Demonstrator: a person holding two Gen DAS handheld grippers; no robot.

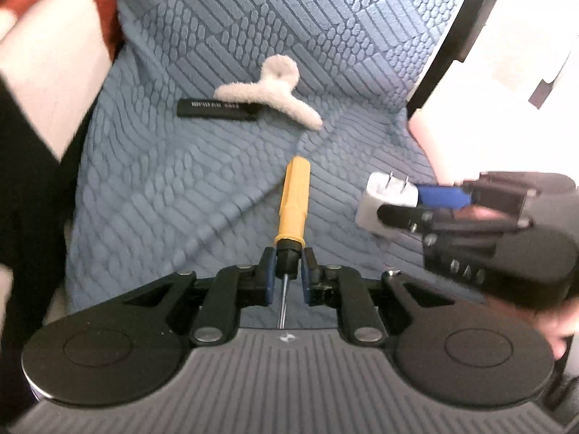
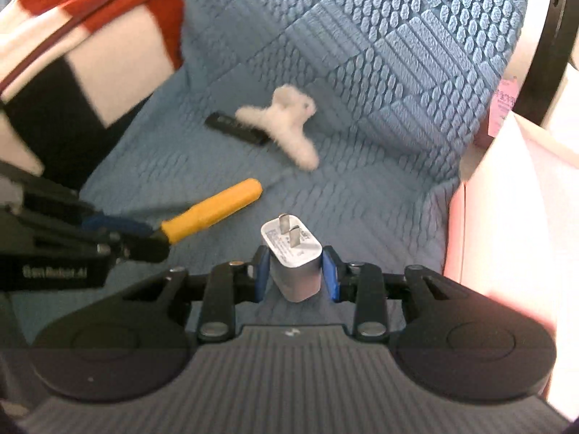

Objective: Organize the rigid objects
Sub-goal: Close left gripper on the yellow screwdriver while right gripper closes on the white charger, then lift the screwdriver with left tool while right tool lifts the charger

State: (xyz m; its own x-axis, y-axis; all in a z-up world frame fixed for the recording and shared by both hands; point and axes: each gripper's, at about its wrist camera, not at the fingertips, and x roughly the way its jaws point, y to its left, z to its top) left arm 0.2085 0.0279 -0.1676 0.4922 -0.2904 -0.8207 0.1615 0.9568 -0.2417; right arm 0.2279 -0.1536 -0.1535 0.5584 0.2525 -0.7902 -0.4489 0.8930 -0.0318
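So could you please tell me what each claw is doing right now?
Left claw: shut on the screwdriver.
Right claw: shut on the charger.

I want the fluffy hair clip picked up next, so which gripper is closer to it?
Neither clearly. Left gripper and right gripper both sit short of the hair clip.

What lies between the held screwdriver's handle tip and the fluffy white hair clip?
Only bare blue quilt separates the screwdriver from the hair clip, shown in both wrist views.
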